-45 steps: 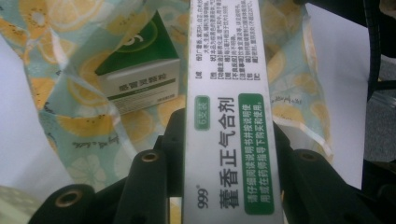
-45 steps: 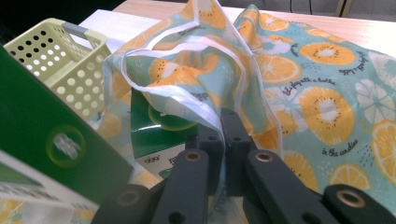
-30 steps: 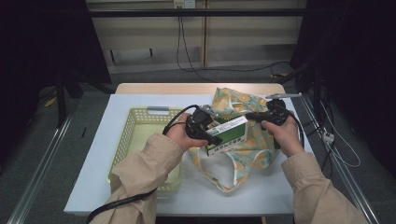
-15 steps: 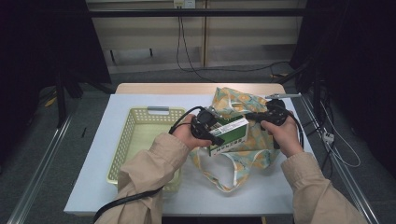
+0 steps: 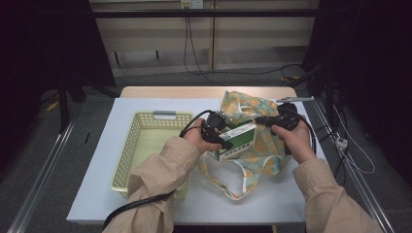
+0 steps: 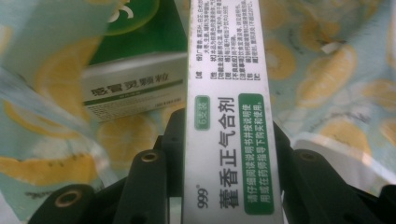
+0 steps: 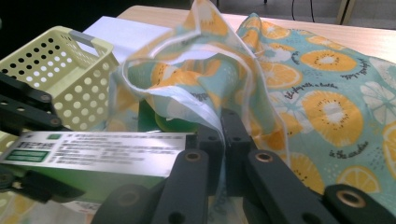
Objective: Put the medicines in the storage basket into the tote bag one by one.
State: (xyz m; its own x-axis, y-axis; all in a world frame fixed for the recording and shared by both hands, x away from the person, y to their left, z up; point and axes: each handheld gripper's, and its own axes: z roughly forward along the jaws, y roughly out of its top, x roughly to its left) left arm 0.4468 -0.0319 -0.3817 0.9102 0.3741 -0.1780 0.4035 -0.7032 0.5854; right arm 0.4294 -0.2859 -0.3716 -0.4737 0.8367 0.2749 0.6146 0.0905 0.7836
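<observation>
My left gripper [image 5: 224, 141] clamps the medicine box [image 5: 238, 140] at the bag's [image 5: 265, 145] mouth; my right gripper [image 5: 262, 120] pinches its rim. The basket [image 5: 127, 155] at nine o'clock waits empty.

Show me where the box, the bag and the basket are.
box [image 6: 229, 116], left gripper view, its white printed face
bag [image 7: 327, 79], right gripper view, its fruit-print cloth
basket [image 5: 127, 150], high view, its left wall
</observation>
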